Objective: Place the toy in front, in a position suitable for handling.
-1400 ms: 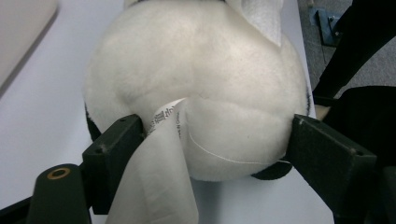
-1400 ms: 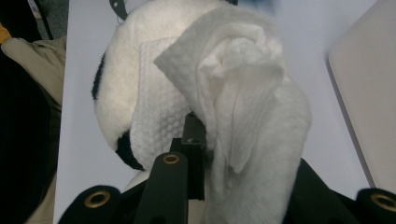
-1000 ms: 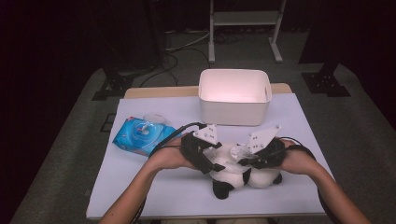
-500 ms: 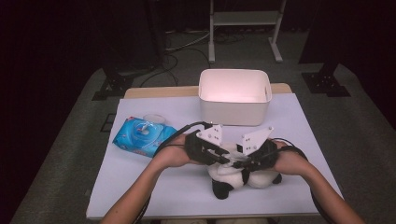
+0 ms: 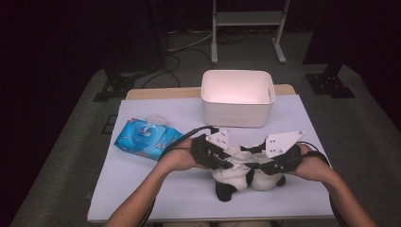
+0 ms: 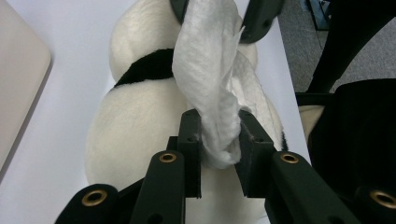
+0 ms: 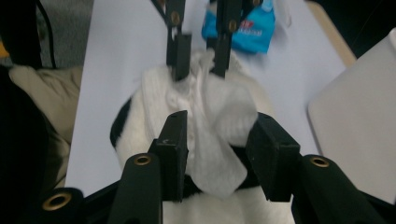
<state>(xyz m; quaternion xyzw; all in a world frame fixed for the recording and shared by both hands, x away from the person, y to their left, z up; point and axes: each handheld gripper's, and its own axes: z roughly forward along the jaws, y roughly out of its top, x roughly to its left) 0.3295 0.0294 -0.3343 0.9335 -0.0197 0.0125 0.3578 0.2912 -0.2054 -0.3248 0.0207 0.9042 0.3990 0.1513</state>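
Print on blue wipes pack [image 5: 145, 138] too blurred; nothing legible.

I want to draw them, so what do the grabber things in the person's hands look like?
Each one is black. The left gripper and the right gripper both have two chunky black jaws with little brass-coloured rings, a pale grey three-cornered plate on top and a black cable trailing away. The forearms are bare, with no sleeves.

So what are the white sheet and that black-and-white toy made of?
The white sheet looks like a wet wipe or tissue: thin, limp, crinkled and matte, hanging in soft folds from the left gripper. The toy seems to be plush fabric, fuzzy cream and black pile with rounded, stuffed shapes.
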